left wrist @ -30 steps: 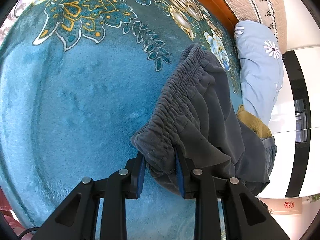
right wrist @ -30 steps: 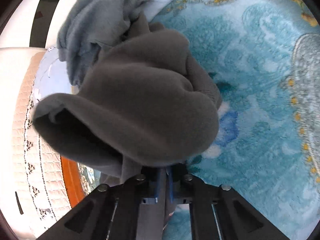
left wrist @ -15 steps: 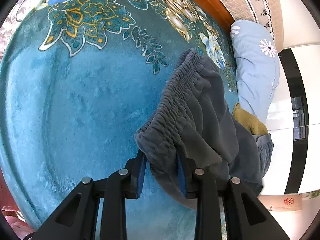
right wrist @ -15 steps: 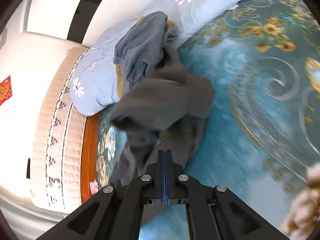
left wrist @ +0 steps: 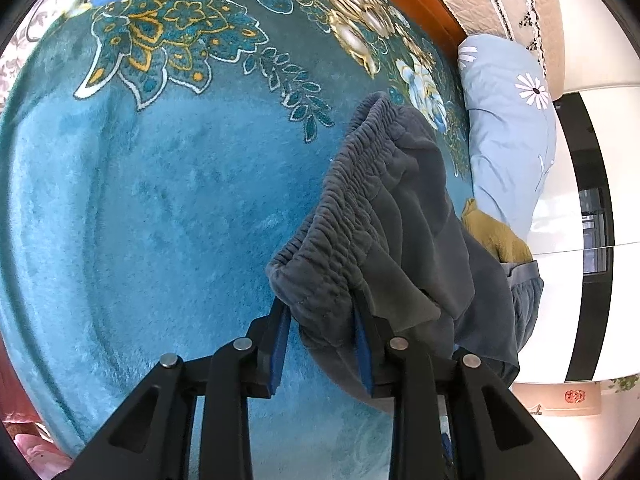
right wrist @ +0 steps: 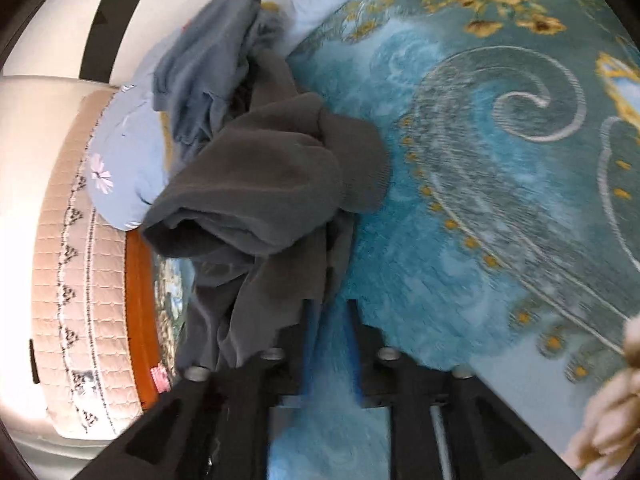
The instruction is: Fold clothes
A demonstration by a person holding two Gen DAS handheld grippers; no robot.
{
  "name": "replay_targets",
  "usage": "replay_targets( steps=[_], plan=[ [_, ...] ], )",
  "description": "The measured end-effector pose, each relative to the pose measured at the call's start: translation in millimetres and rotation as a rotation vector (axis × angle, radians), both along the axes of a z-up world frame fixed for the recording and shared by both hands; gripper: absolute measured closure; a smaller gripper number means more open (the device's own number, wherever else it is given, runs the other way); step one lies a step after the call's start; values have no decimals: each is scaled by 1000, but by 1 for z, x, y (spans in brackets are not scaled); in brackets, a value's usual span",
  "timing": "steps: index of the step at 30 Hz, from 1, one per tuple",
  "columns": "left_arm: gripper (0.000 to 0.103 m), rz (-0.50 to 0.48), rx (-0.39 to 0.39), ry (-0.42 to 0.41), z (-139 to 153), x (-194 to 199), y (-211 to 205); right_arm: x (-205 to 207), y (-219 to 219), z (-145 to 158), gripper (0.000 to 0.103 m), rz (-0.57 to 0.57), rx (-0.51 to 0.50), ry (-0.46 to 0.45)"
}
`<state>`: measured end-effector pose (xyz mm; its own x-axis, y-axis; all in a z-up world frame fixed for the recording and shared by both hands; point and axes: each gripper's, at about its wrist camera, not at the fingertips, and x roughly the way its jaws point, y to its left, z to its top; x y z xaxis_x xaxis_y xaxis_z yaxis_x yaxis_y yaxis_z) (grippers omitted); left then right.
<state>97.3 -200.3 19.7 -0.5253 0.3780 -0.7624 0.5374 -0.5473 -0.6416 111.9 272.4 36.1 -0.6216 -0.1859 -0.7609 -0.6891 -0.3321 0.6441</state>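
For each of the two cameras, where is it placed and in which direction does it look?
Left wrist: sits on the left gripper, looks along its fingers over the blue blanket toward the pillow; the fingers grip the waistband of the grey trousers.
Right wrist: sits on the right gripper, looks across the blanket toward the headboard; its fingers are open, nothing between them.
Shared: trousers, blanket, pillow, headboard.

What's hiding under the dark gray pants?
Under the dark gray pants lies the teal flowery blanket. A mustard-yellow cloth and another blue-gray garment peek out beside them, next to the light-blue pillow. Whatever lies directly beneath the pants is covered.
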Motion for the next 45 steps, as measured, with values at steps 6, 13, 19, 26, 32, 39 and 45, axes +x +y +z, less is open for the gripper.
replay_targets(
  steps=[6,13,19,26,32,39,45],
  plan=[
    [73,2,3,-8,-3,-2,-1,-42,5,-17,62,-26,-7,-28],
    [73,6,10,-16,-5,-4,-3,-54,12,-31,72,-84,-62,-26],
    [73,6,17,-19,-7,-3,-4,-39,16,-12,95,-67,-46,48],
    [73,-15,-5,-14,0,-1,-1,8,3,34,96,59,82,145],
    [73,5,14,-18,3,7,-10,64,-28,51,96,109,89,191],
    [73,5,25,-16,6,9,-15,130,-64,23,96,174,18,105],
    [66,-15,87,-51,-4,8,-16,148,-62,5,97,129,-43,100]
  ],
)
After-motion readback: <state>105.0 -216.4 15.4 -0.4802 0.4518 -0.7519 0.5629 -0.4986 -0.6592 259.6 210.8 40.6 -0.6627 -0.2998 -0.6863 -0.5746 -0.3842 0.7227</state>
